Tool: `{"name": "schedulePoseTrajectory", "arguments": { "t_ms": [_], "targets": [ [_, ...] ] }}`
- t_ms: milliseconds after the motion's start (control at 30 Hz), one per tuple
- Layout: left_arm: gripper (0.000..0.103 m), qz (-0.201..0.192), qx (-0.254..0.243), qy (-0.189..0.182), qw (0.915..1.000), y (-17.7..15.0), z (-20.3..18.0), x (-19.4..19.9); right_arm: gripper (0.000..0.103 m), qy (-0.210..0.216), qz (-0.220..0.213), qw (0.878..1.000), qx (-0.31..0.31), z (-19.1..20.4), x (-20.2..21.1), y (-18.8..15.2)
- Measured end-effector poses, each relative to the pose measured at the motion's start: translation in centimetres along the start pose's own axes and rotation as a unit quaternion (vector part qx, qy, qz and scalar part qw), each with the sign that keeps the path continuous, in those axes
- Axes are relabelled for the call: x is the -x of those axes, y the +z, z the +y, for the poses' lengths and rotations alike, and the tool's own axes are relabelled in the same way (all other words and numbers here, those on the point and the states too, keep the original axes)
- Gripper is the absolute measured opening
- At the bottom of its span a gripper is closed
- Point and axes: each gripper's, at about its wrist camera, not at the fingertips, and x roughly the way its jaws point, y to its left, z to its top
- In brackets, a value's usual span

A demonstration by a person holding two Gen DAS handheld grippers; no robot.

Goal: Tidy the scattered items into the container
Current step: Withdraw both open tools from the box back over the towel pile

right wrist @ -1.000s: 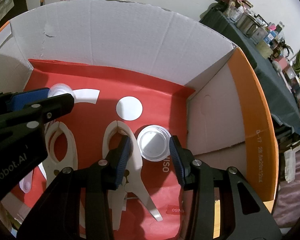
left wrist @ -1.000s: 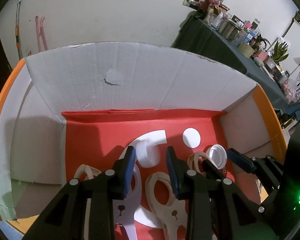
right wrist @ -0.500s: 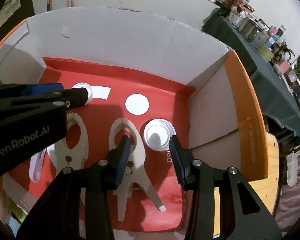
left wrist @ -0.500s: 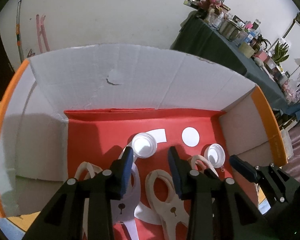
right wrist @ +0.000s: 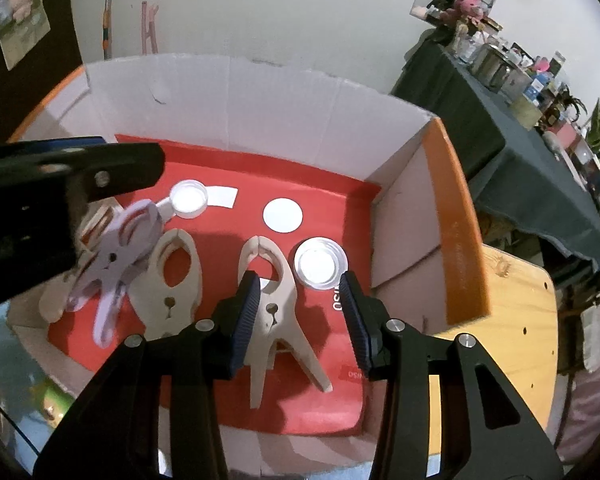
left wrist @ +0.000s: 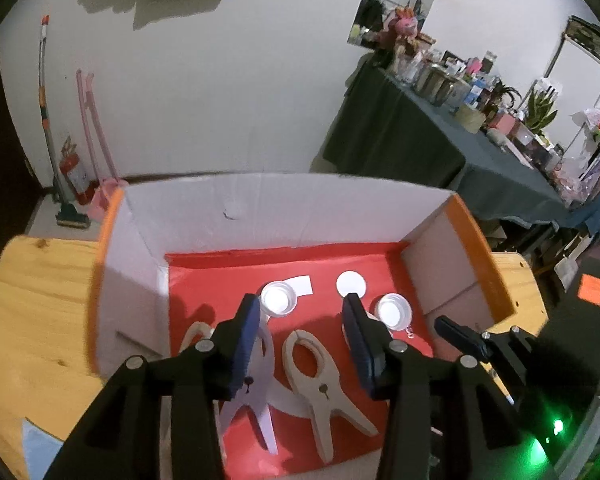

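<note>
Behind the left gripper (left wrist: pixel 300 312), clips (left wrist: pixel 243 384) (partly hidden)

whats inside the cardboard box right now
On the cardboard box's red liner lie two round clear plastic lids, beige plastic clips and a lilac clip. The left gripper covers part.

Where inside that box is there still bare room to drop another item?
Free: the red floor along the back wall, behind the two white caps. Crowded: the front left, where the clips lie side by side.
</note>
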Motion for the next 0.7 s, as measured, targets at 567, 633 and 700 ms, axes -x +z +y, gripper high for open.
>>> {"name": "schedulePoseTrajectory", "arguments": {
  "t_ms": [567, 633, 700],
  "targets": [
    [0.062, -0.122, -0.080, 0.007, 0.9892, -5.7, -2.4, 14.0, 0.061, 0.015, -0.059, 0.998, -0.023, -0.5, 9.1, -4.1],
    [0.064, -0.138, -0.093, 0.010, 0.9860, -7.1, -2.7, 15.6, 0.068, 0.020, -0.072, 0.997, -0.025, -0.5, 10.6, -5.1],
    [0.067, -0.147, -0.103, 0.010, 0.9837, -8.4, -3.0, 16.9, 0.069, 0.024, -0.086, 0.996, -0.026, -0.7, 12.1, -6.3]
  ]
}}
